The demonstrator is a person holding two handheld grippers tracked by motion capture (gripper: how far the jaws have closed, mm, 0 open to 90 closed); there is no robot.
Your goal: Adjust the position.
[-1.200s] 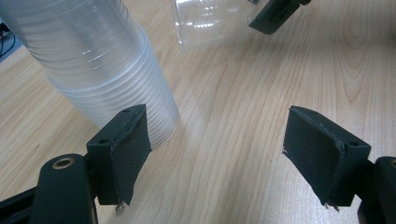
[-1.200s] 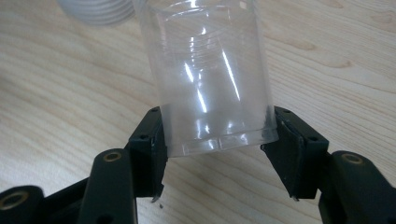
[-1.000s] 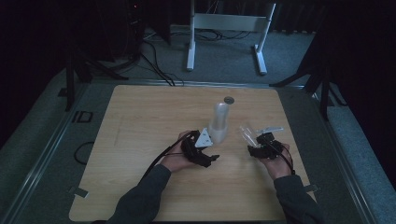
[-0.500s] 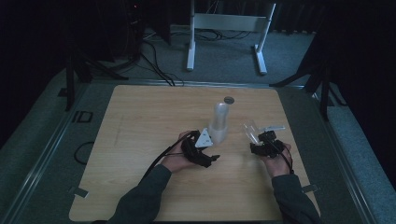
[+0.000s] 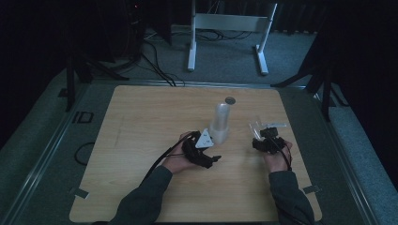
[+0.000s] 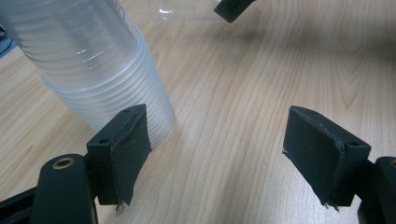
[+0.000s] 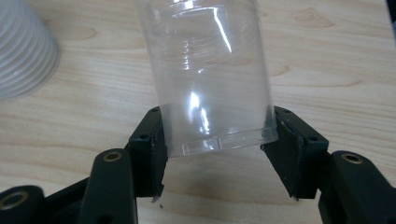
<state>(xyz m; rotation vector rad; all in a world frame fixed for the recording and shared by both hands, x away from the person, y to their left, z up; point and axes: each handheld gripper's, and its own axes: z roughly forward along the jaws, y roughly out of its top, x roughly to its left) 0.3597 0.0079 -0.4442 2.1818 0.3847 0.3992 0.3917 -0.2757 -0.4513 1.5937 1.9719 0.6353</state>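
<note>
Clear cup (image 7: 212, 74): right gripper view, pinched between the right gripper (image 7: 212, 158) jaws; top cut off.
Cup stack (image 6: 88, 65): left gripper view, beside one jaw of the left gripper (image 6: 219, 158), jaws spread; top cropped.
High view: dim; stack upright mid-table (image 5: 141, 122), cup faint toward the right edge.

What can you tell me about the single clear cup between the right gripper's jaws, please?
The clear cup is one see-through plastic cup with faint rings around its wall and bright glare streaks. It looks empty. The right gripper has a jaw pressed against each side near the cup's rimmed end. It is held above the wooden table, apart from the stack of cups to the side.
</note>
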